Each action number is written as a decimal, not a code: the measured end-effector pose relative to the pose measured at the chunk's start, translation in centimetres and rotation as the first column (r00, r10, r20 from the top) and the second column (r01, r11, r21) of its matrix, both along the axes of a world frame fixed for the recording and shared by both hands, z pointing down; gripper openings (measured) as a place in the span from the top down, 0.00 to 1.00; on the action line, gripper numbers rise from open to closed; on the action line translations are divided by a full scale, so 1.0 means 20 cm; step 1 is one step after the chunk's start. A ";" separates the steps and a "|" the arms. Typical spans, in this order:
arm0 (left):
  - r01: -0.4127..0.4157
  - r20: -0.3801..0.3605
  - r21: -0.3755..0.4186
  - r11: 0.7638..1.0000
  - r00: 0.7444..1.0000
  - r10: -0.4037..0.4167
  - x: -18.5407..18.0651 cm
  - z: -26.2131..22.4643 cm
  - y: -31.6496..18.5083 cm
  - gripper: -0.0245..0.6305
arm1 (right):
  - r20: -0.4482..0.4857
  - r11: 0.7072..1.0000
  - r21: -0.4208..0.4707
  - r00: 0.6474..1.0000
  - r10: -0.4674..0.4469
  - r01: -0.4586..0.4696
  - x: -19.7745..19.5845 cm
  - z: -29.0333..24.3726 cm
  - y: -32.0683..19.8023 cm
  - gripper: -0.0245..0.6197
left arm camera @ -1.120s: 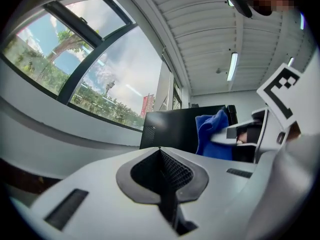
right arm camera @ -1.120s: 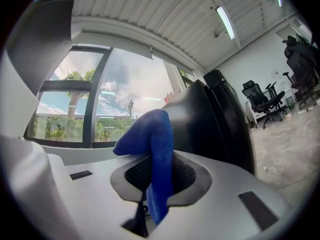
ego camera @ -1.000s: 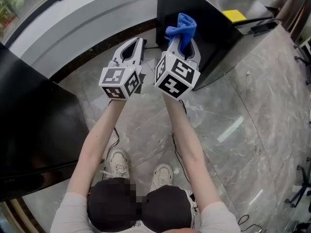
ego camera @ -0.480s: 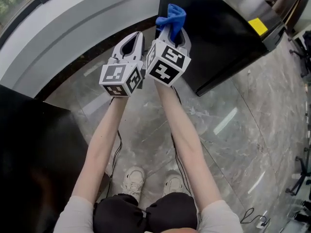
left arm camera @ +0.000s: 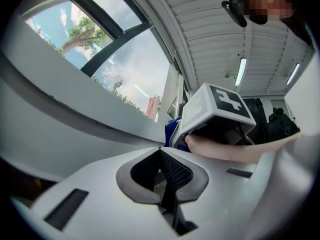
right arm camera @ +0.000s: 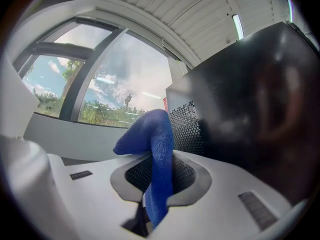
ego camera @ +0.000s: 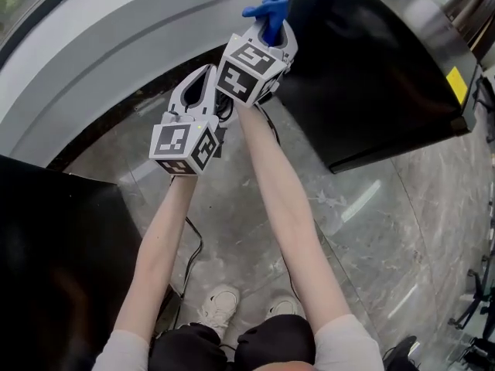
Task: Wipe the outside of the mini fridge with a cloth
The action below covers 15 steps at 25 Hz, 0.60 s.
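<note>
The black mini fridge [ego camera: 371, 76] stands at the upper right of the head view, with a yellow label [ego camera: 458, 86] near its right edge. My right gripper [ego camera: 271, 22] is shut on a blue cloth [ego camera: 265, 6], held raised by the fridge's left side panel; whether the cloth touches the panel I cannot tell. In the right gripper view the blue cloth [right arm camera: 152, 156] sticks up between the jaws, and the fridge [right arm camera: 250, 104] with its perforated vent [right arm camera: 187, 124] fills the right. My left gripper [ego camera: 203, 83] is lower and to the left, shut with nothing in it.
A curved grey sill [ego camera: 116, 60] runs behind the grippers under large windows [left arm camera: 125, 74]. A black panel [ego camera: 54, 261] fills the lower left. A cable [ego camera: 189, 253] trails over the marble floor [ego camera: 371, 230] near the person's shoes [ego camera: 220, 304]. Chair legs [ego camera: 481, 300] show at the right edge.
The right gripper with the blue cloth has risen up and away along the fridge's left side. The left gripper stayed lower. The head view has shifted, so the fridge appears further right.
</note>
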<state>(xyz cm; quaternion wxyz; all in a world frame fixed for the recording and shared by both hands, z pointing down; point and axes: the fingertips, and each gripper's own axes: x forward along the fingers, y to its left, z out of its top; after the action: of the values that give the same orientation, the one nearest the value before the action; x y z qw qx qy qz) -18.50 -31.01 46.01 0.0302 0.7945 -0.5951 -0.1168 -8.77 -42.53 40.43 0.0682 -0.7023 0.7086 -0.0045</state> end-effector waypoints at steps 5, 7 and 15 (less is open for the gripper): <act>-0.016 0.004 -0.001 1.000 1.000 0.016 0.02 0.03 0.00 0.96 | 0.030 0.997 -0.043 0.997 0.070 -0.069 0.09 0.05 -0.08 0.84; -0.014 -0.001 -0.004 1.000 1.000 0.014 0.02 0.04 -0.01 0.96 | 0.025 0.995 -0.049 0.996 0.086 -0.085 0.12 0.05 -0.09 0.84; -0.041 -0.005 -0.025 0.999 0.999 0.041 0.09 0.09 0.00 0.96 | 0.029 0.992 -0.057 0.993 0.112 -0.110 0.19 0.07 -0.09 0.84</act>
<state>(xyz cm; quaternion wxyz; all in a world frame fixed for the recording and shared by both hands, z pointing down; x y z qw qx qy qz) -16.77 -30.98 47.87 0.0439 0.8059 -0.5799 -0.1107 -5.03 -44.26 41.84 0.0599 -0.7420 0.6670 -0.0316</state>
